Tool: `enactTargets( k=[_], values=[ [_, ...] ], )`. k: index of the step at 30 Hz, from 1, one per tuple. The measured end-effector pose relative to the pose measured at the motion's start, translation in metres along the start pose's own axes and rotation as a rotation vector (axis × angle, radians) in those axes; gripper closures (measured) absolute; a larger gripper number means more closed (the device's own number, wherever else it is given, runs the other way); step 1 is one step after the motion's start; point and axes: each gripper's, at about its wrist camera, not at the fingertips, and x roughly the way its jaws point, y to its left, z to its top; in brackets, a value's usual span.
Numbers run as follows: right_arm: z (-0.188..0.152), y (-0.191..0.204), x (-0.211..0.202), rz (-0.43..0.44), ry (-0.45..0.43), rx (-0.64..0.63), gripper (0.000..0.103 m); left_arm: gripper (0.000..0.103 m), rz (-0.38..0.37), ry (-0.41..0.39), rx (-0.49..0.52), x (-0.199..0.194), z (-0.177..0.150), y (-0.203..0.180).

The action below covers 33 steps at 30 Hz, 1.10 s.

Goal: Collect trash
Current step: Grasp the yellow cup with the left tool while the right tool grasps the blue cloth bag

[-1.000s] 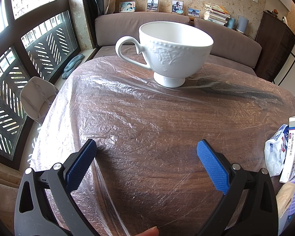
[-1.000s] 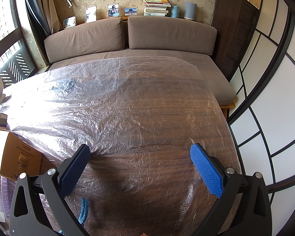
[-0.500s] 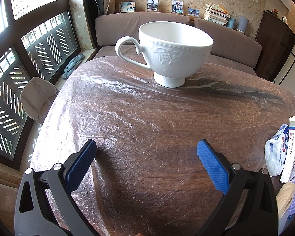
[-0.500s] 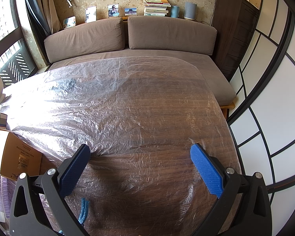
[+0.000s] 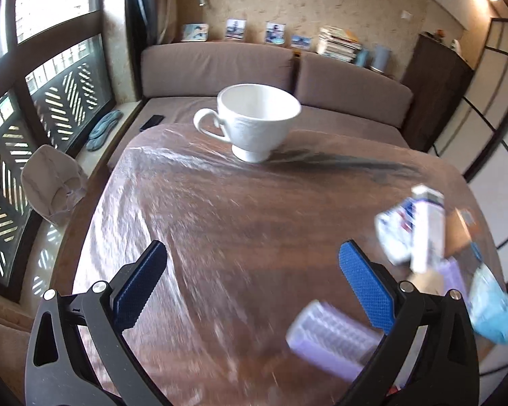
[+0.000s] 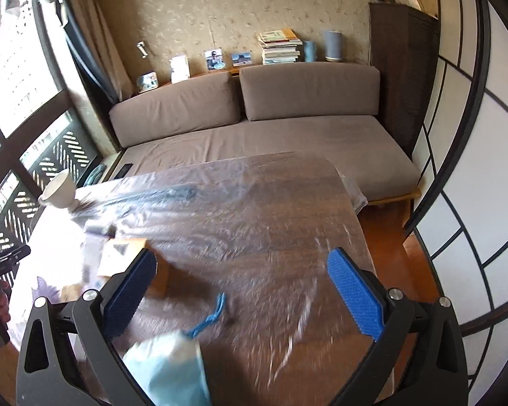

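**Both tongs spread above the littered table**

The left tongs (image 5: 252, 291) hang spread wide and grip nothing. A purple ridged wrapper (image 5: 332, 338) lies just inside their right finger; a white carton (image 5: 426, 230) and a crumpled packet (image 5: 394, 233) sit beyond it, blurred. A white cup (image 5: 257, 125) stands far ahead. The right tongs (image 6: 244, 291) are also spread and empty, with a pale blue bag (image 6: 167, 368), perhaps plastic, near their left finger and a cardboard box (image 6: 125, 257) behind it.

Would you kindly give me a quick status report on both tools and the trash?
Left tool open, empty. Right tool open, empty. Trash pile on table's right side, untouched. White cup at far edge, clear of path.
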Motion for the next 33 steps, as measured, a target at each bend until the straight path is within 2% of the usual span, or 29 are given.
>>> enactTargets(
  k=[5,9,13,16,21,25,28,30,33],
  values=[
    [-0.038,0.026,-0.034,0.023,0.012,-0.092,0.004,0.001,-0.052,-0.002,0.022,-0.035,-0.033,-0.022],
    [-0.069,0.046,-0.033,-0.047,0.055,-0.169,0.004,0.001,-0.135,0.002,0.019,-0.063,-0.057,-0.044],
    [-0.08,0.052,-0.02,-0.023,0.096,-0.135,0.004,0.001,-0.201,0.002,0.068,-0.081,-0.08,-0.081],
    [-0.084,0.054,-0.013,-0.014,0.107,-0.113,0.004,0.001,-0.176,0.005,0.134,-0.081,-0.093,-0.11],
    [-0.09,0.062,-0.015,-0.042,0.082,-0.137,0.004,0.001,-0.079,0.004,0.189,-0.087,-0.108,-0.138],
    [-0.094,0.062,-0.012,-0.049,0.092,-0.155,0.004,0.001,-0.094,0.016,0.224,-0.098,-0.127,-0.146],
    [-0.094,0.061,-0.006,-0.053,0.1,-0.166,0.004,0.001,-0.117,0.048,0.246,-0.091,-0.142,-0.156],
    [-0.095,0.061,0.0,-0.049,0.105,-0.174,0.004,0.002,-0.111,0.04,0.267,-0.085,-0.15,-0.163],
    [-0.095,0.063,0.008,-0.043,0.118,-0.189,0.004,0.017,-0.08,0.036,0.307,-0.076,-0.159,-0.172]
  ],
)
